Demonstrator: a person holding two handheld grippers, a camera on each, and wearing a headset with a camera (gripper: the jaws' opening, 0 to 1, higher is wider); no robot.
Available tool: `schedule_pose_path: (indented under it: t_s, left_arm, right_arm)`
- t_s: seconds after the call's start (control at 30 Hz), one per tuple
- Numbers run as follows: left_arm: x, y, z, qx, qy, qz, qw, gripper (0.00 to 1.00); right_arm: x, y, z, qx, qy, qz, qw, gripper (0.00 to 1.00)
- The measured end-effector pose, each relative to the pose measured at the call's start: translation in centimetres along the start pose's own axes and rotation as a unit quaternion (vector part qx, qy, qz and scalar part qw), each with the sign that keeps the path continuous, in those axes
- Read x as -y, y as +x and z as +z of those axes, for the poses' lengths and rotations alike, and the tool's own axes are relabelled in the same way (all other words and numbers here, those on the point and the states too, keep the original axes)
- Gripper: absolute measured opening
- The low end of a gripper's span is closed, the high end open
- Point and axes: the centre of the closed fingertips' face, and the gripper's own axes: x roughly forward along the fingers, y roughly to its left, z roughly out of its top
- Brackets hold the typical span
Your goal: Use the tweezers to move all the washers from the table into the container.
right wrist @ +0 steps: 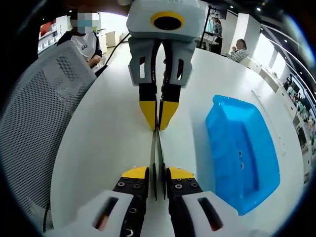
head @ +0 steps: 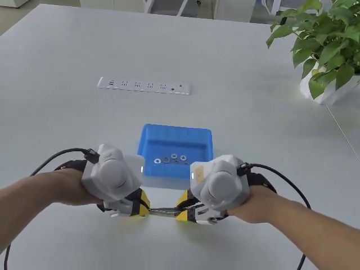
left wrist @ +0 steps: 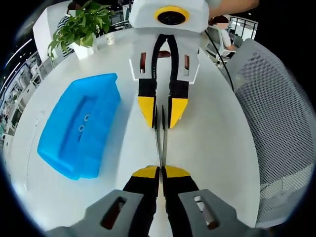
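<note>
Thin metal tweezers lie level between my two grippers, just above the white table. My left gripper points right and is shut on one end of the tweezers. My right gripper faces it, its jaws closed on the two legs of the tweezers. A blue container stands just beyond the grippers, with several small washers on its floor. The washers also show in the left gripper view, and the container in the right gripper view.
A white power strip lies farther back on the table. A potted plant stands at the far right corner. A grey mesh chair is beside the table's near edge. People sit in the background.
</note>
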Motion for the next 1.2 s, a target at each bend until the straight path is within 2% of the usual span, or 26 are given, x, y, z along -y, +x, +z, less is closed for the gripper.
schedule_pose_path:
  t_s: [0.07, 0.13, 0.2, 0.3, 0.4, 0.47, 0.53, 0.67, 0.7, 0.77, 0.8, 0.83, 0.93, 0.97, 1.0, 1.1, 1.2]
  left_arm:
    - [0.1, -0.1, -0.1, 0.001, -0.004, -0.001, 1.0, 0.11]
    - [-0.2, -0.5, -0.1, 0.009, -0.022, 0.012, 0.9996, 0.15]
    - [-0.4, -0.9, -0.2, 0.017, -0.043, 0.02, 0.9987, 0.18]
    - [-0.6, -1.8, 0.1, 0.048, -0.077, 0.036, 0.9952, 0.27]
    - [-0.8, -3.1, 0.3, 0.078, -0.109, 0.055, 0.9896, 0.34]
    - [-1.1, -3.8, 0.4, 0.09, -0.123, 0.068, 0.986, 0.41]
    - [-1.2, -4.7, 0.7, 0.108, -0.133, 0.079, 0.9821, 0.5]
    - [-1.2, -6.2, 1.4, 0.138, -0.137, 0.096, 0.9762, 0.59]
    - [-1.3, -6.6, 1.8, 0.149, -0.141, 0.099, 0.9736, 0.62]
    - [-1.3, -7.2, 2.3, 0.163, -0.14, 0.105, 0.971, 0.67]
    - [-1.3, -7.5, 2.5, 0.167, -0.138, 0.109, 0.9701, 0.7]
    - [-1.4, -8.0, 3.0, 0.177, -0.137, 0.115, 0.9678, 0.72]
    - [-1.7, -9.1, 4.0, 0.206, -0.139, 0.129, 0.9601, 0.78]
    - [-1.7, -9.4, 4.3, 0.211, -0.138, 0.131, 0.9587, 0.8]
    - [-1.7, -9.6, 4.5, 0.214, -0.135, 0.133, 0.9583, 0.83]
    - [-2.1, -9.7, 4.7, 0.221, -0.134, 0.143, 0.9554, 0.92]
    - [-2.3, -9.7, 4.5, 0.218, -0.136, 0.152, 0.9545, 0.99]
  right_arm:
    - [0.0, -0.1, -0.1, -0.001, -0.002, -0.007, 1.0, 0.19]
    - [0.1, -0.4, -0.3, -0.003, 0.002, -0.012, 0.9999, 0.24]
    - [0.4, -1.1, -0.7, -0.006, 0.03, -0.028, 0.9991, 0.31]
    - [1.0, -2.5, -0.9, 0.016, 0.06, -0.058, 0.9964, 0.37]
    - [1.4, -4.0, -1.3, 0.027, 0.089, -0.08, 0.9924, 0.45]
    - [1.7, -5.1, -1.5, 0.043, 0.112, -0.101, 0.9876, 0.48]
    - [1.8, -6.0, -1.9, 0.051, 0.127, -0.112, 0.9842, 0.52]
    - [2.4, -8.2, -2.4, 0.086, 0.171, -0.143, 0.971, 0.6]
    - [2.5, -8.7, -2.5, 0.088, 0.172, -0.15, 0.9696, 0.62]
    - [2.6, -9.7, -2.8, 0.097, 0.179, -0.164, 0.9652, 0.65]
    - [2.7, -10.2, -2.8, 0.109, 0.186, -0.173, 0.961, 0.68]
    - [2.6, -10.5, -2.8, 0.113, 0.19, -0.175, 0.9595, 0.71]
    - [2.9, -11.6, -3.0, 0.131, 0.202, -0.197, 0.9503, 0.79]
    - [3.0, -12.1, -3.1, 0.14, 0.206, -0.206, 0.9464, 0.82]
    - [3.0, -12.2, -3.1, 0.14, 0.207, -0.207, 0.946, 0.85]
    - [3.0, -12.9, -3.5, 0.148, 0.215, -0.221, 0.9397, 0.91]
    - [3.1, -13.4, -3.9, 0.153, 0.222, -0.231, 0.935, 0.98]
